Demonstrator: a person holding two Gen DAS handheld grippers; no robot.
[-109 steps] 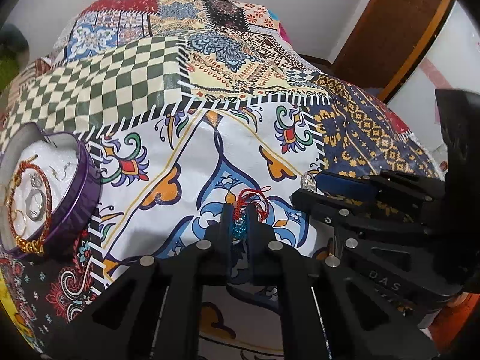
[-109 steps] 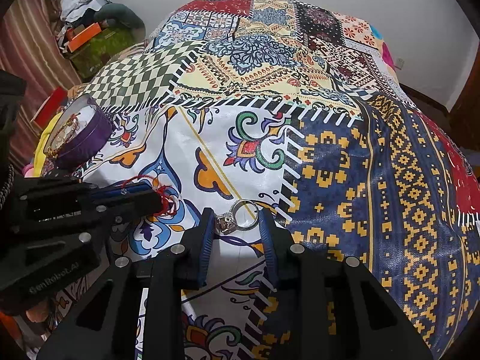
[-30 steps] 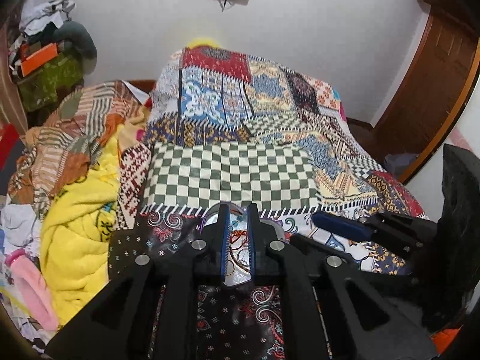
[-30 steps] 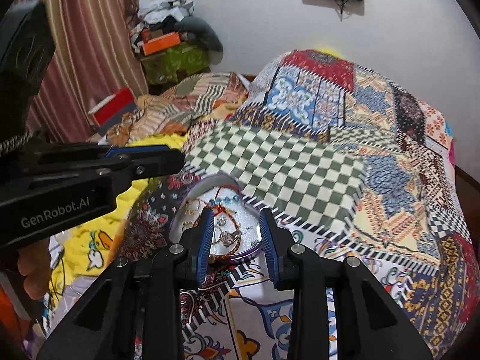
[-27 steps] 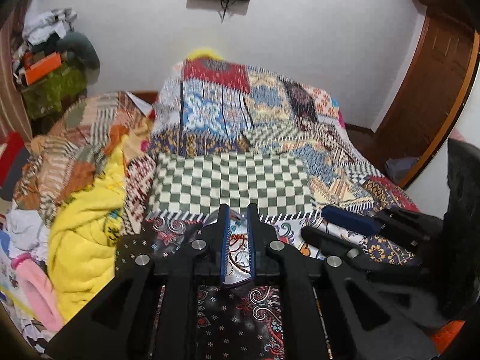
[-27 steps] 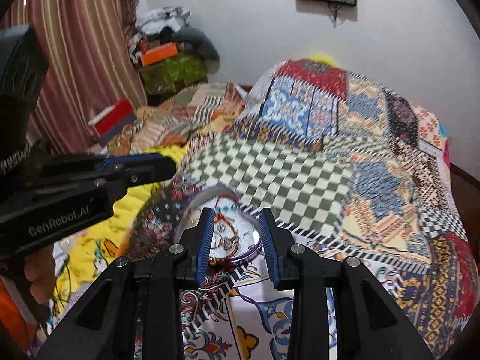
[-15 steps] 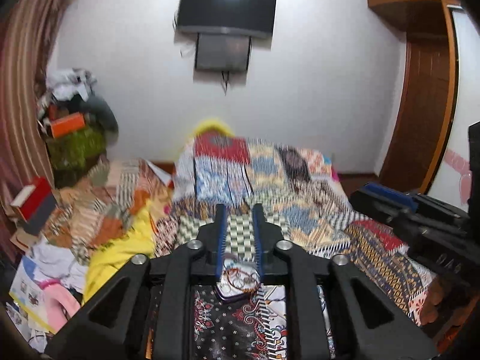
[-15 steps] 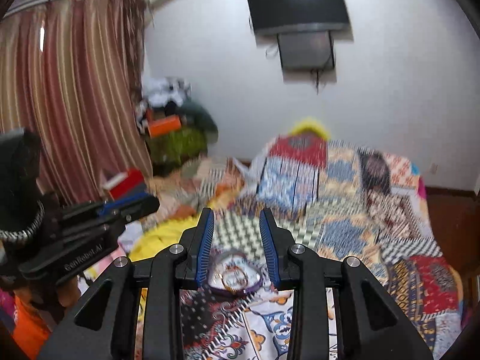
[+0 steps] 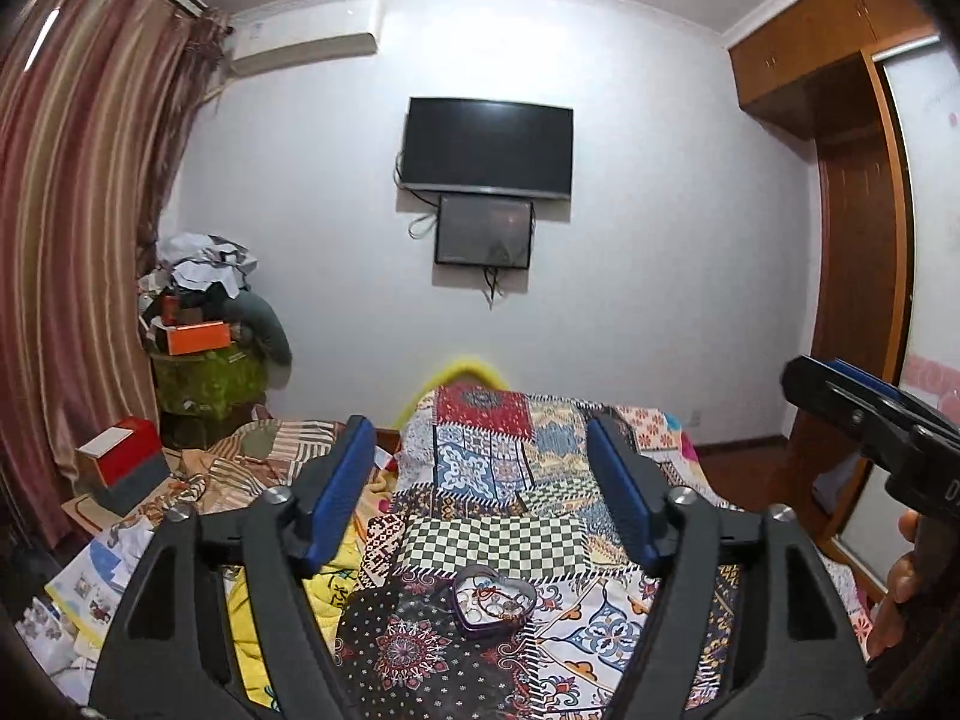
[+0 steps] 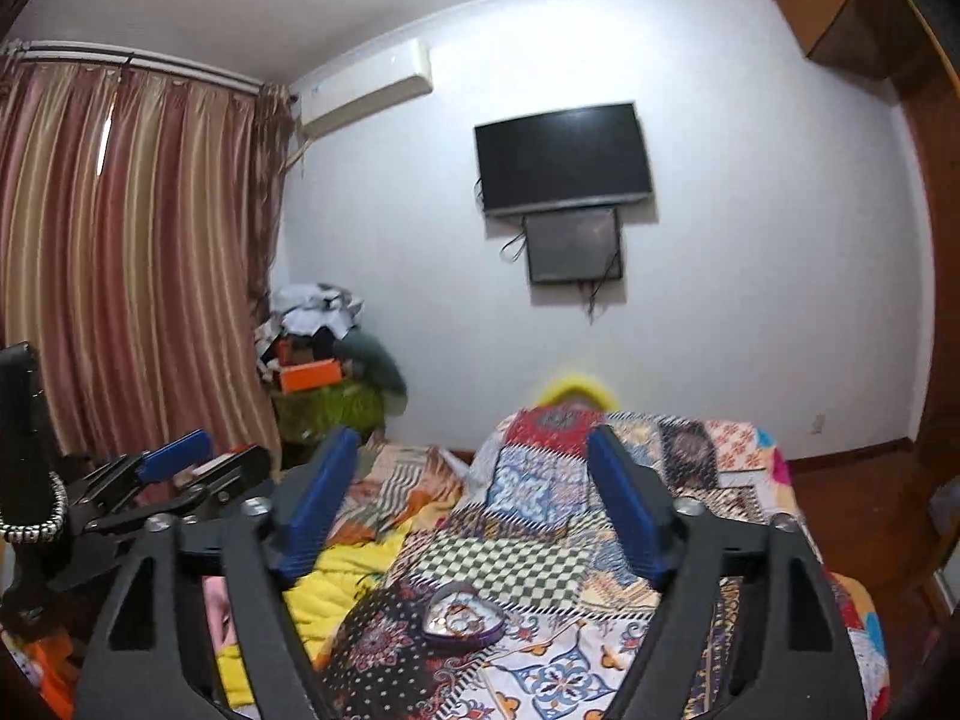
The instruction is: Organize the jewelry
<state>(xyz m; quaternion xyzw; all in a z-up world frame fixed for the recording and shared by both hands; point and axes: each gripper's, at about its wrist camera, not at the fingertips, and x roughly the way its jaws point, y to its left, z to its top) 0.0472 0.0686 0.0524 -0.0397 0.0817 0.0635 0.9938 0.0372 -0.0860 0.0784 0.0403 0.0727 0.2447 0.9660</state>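
Observation:
A purple heart-shaped jewelry box (image 9: 493,603) sits on the patchwork bedspread (image 9: 510,474), far below and ahead of both grippers. It holds a red bracelet, rings and other small pieces. It also shows in the right wrist view (image 10: 461,613). My left gripper (image 9: 483,495) is wide open and empty, held high above the bed. My right gripper (image 10: 474,507) is also wide open and empty. The right gripper shows at the right edge of the left wrist view (image 9: 864,414), and the left gripper at the left edge of the right wrist view (image 10: 156,480).
A yellow blanket (image 9: 336,588) and striped bedding lie left of the box. A cluttered stand with an orange box (image 9: 198,337) stands by the striped curtain (image 9: 72,240). A TV (image 9: 486,147) hangs on the far wall. A wooden wardrobe (image 9: 852,240) is at right.
Both grippers have pulled up and back from the bed and opened wide. The red bracelet and ring held earlier now lie in the heart-shaped box.

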